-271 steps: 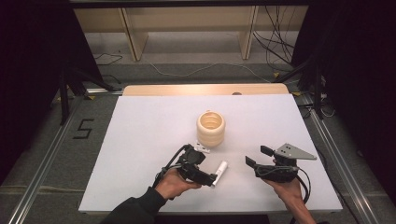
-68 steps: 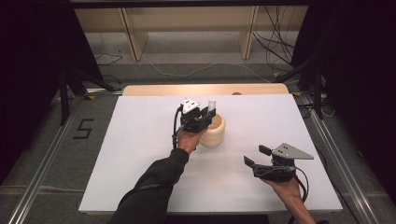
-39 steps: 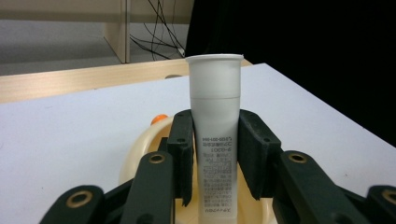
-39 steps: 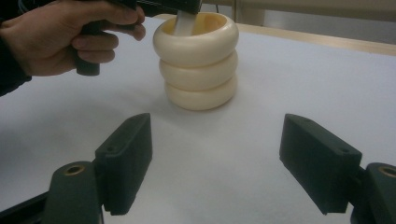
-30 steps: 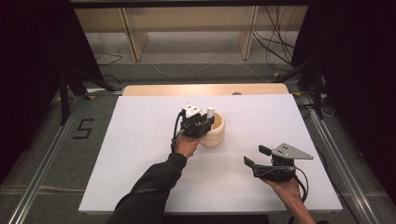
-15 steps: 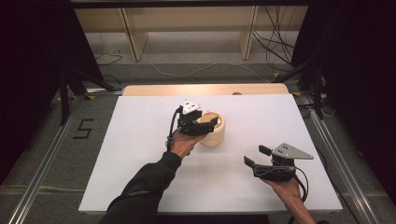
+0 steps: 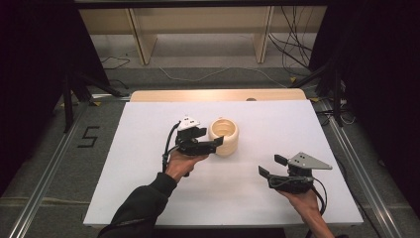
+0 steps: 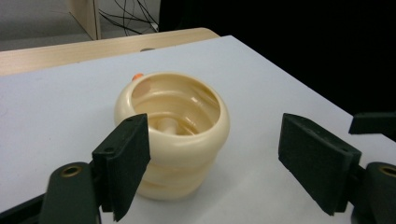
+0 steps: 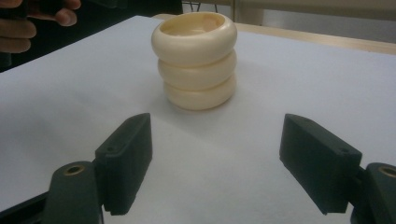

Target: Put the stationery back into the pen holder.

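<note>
A cream ribbed cup stands upright in the middle of the white table. In the left gripper view the cup holds a pale rounded thing at its bottom. My left gripper sits just left of the cup, pointing at it. Its jaws have just been opening; the left gripper is open, with no pad pressing on the cup. My right gripper rests near the front right, open and holding nothing. In its own view the right gripper faces the cup from a distance.
The white table top has a wooden strip along its far edge. A painted 5 marks the floor on the left. Cables lie on the floor behind, and metal rails run along both sides.
My left gripper has pulled back from over the cup toward the left and the near side, and its jaws have opened. The right gripper has not moved.
</note>
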### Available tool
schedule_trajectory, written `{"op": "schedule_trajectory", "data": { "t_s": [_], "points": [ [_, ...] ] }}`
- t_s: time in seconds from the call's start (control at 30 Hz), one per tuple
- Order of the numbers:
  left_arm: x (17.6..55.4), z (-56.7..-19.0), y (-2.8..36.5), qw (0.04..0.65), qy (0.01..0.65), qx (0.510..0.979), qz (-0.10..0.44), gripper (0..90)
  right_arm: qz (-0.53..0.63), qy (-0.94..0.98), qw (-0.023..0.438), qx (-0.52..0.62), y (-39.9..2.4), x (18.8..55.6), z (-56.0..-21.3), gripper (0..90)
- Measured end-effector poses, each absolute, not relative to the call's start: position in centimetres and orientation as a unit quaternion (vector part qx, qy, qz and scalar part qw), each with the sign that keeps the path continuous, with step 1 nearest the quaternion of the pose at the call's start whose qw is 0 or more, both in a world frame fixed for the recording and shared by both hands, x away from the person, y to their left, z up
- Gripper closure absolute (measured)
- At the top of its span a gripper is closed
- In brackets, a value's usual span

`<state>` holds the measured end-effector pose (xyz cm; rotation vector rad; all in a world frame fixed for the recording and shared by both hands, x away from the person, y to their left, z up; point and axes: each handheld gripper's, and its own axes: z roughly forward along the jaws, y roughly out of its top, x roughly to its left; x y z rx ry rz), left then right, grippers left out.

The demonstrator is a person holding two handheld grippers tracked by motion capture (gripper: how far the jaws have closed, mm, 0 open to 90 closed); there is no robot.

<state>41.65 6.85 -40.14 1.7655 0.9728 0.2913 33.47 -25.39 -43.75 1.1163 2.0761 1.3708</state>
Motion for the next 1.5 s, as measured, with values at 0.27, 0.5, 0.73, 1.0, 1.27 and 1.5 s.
{"op": "schedule_trajectory", "data": {
  "t_s": [0.27, 0.5, 0.73, 1.0, 1.27, 1.5],
  "points": [
    [40.8, -40.7, 7.7, 0.529, 0.392, 0.743, 0.123, 21.8, 0.496, 0.746, 0.201, 0.397, -25.3, 33.4, -43.7, 26.0],
    [39.8, -40.4, 7.8, 0.536, 0.367, 0.749, 0.129, 20.0, 0.498, 0.746, 0.196, 0.396, -25.1, 33.3, -43.7, 26.0],
    [38.8, -40.2, 8.1, 0.541, 0.35, 0.753, 0.134, 18.0, 0.502, 0.744, 0.192, 0.395, -25.1, 33.2, -43.7, 25.9],
    [37.9, -40.5, 9.2, 0.549, 0.356, 0.749, 0.104, 17.6, 0.507, 0.745, 0.185, 0.393, -24.9, 33.1, -43.6, 25.9],
    [37.4, -40.7, 10.0, 0.553, 0.356, 0.745, 0.112, 17.4, 0.509, 0.745, 0.183, 0.391, -24.8, 33.1, -43.6, 25.8],
    [36.9, -41.0, 10.4, 0.548, 0.351, 0.748, 0.126, 17.2, 0.509, 0.744, 0.181, 0.392, -24.9, 33.0, -43.7, 25.8]
  ]
}}
